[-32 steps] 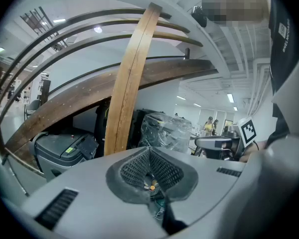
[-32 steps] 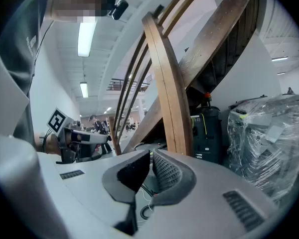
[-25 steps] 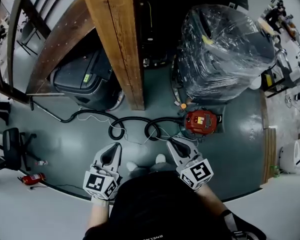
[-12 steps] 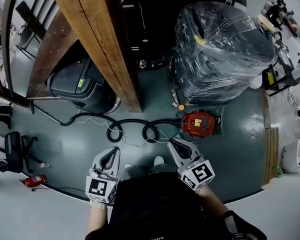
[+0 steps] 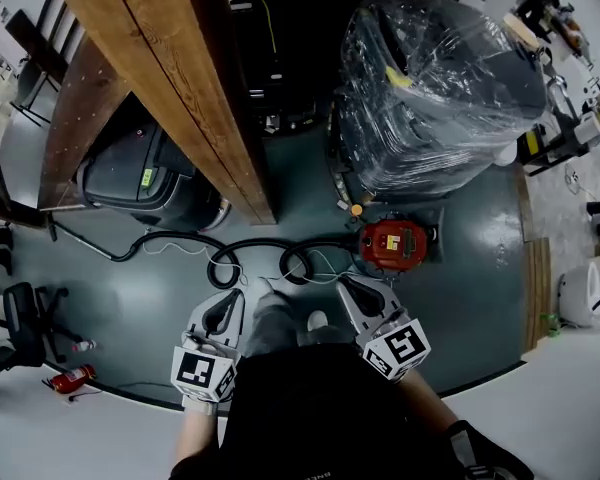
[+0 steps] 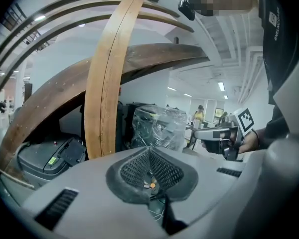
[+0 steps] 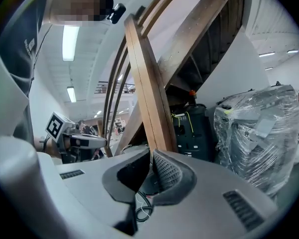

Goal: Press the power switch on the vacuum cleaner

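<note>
The red vacuum cleaner sits on the grey floor below a plastic-wrapped load. Its black hose loops off to the left. My right gripper hovers just left of and nearer than the vacuum, apart from it, jaws shut and empty. My left gripper hangs over the hose loops, also shut on nothing. In the left gripper view the jaws meet at their tips. In the right gripper view the right gripper is closed too, and hose and white cord show below it.
A thick wooden beam slants down to the floor behind the hose. The plastic-wrapped load stands right behind the vacuum. A dark machine sits at left, a red extinguisher and a chair farther left. My foot is between the grippers.
The view has crept forward and a leg has swung ahead between the grippers. Both grippers stay shut and keep about the same place.
</note>
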The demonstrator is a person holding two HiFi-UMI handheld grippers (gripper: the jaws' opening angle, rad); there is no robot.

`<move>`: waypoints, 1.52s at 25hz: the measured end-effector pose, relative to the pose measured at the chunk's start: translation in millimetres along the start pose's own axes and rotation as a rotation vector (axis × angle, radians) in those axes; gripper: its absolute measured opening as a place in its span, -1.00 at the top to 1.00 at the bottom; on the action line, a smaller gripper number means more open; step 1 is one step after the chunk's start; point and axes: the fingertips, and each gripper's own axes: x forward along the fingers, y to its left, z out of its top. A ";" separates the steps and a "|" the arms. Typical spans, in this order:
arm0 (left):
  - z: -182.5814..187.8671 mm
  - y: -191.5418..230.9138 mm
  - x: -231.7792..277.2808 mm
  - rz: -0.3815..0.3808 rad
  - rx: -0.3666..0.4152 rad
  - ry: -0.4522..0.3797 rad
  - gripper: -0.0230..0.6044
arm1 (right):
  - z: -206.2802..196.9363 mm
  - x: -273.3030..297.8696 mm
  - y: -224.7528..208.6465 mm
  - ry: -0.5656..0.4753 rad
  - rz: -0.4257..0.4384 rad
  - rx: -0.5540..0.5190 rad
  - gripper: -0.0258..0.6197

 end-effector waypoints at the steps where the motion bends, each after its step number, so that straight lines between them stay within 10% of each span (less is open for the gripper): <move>1: 3.6 9.4 6.6 -0.018 -0.001 -0.003 0.88 | 1.1 10.2 -1.4 0.008 -0.012 -0.002 0.80; 15: 26.3 116.8 61.9 -0.227 -0.025 -0.008 0.88 | 33.2 123.0 -10.7 0.044 -0.174 -0.021 0.80; 27: 35.8 72.2 116.7 -0.326 0.006 0.059 0.88 | 8.6 99.9 -80.1 0.124 -0.259 0.030 0.80; 38: 35.9 -0.6 183.7 -0.336 0.068 0.177 0.88 | -91.6 29.4 -213.4 0.303 -0.372 0.134 0.80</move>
